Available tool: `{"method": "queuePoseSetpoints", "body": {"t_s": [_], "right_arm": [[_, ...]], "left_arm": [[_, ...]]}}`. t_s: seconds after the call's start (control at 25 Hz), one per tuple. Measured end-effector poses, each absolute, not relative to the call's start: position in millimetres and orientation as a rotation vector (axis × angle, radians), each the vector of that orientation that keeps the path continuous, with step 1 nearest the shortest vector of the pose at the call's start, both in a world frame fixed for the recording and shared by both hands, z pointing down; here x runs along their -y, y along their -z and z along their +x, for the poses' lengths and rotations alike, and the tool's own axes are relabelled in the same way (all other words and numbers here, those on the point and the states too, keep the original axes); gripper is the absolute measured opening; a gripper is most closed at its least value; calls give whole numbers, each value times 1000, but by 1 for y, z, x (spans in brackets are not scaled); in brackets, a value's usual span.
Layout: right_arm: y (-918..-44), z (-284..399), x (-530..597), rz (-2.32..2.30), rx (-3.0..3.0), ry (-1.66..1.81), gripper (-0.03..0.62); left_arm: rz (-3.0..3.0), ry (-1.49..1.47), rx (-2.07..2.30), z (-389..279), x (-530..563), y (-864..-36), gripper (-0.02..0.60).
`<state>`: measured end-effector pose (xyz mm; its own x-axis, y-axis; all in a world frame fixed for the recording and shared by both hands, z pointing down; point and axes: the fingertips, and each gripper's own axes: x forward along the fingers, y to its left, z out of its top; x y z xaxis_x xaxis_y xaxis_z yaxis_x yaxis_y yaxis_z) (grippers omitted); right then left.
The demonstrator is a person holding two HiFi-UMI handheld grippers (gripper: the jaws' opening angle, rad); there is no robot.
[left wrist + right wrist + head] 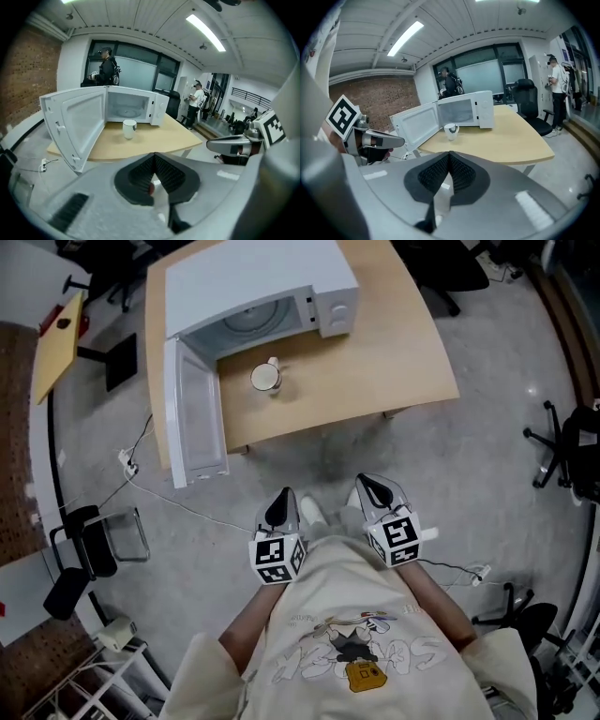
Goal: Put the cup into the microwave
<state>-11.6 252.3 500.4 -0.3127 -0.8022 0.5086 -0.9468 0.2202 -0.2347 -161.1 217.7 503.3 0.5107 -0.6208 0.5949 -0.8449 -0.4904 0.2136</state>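
A white cup (265, 377) stands upright on the wooden table (394, 352), just in front of the white microwave (258, 287), whose door (194, 413) hangs wide open past the table's left edge. The cup (129, 128) and open microwave (133, 107) show far ahead in the left gripper view, and the cup (451, 131) likewise in the right gripper view. My left gripper (281, 505) and right gripper (374, 489) are held close to my body over the floor, well short of the table. Both have their jaws shut on nothing.
Grey floor lies between me and the table. A cable and plug (128, 463) trail on the floor at left, near a black chair (84, 549). Office chairs (572, 451) stand at right. People (107, 68) stand far behind the table.
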Motion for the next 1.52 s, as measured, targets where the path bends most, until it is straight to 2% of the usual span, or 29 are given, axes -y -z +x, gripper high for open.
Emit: {"method": "queuePoseSetpoints", "body": {"t_s": [0.72,1.2,1.52], "right_arm": [[-485,-64,-199,1618,2219,-617,6],[-488,5,-56,1307,2403,-569,6],[-495,4,-11,1160,2456,-612,6]], "left_arm": [[2202,-459,1169,-217,-193,-497,6],[2014,-444,1436,-162,-79,-501,6],[1945,-459,1501,-137,-44,-500,6]]}}
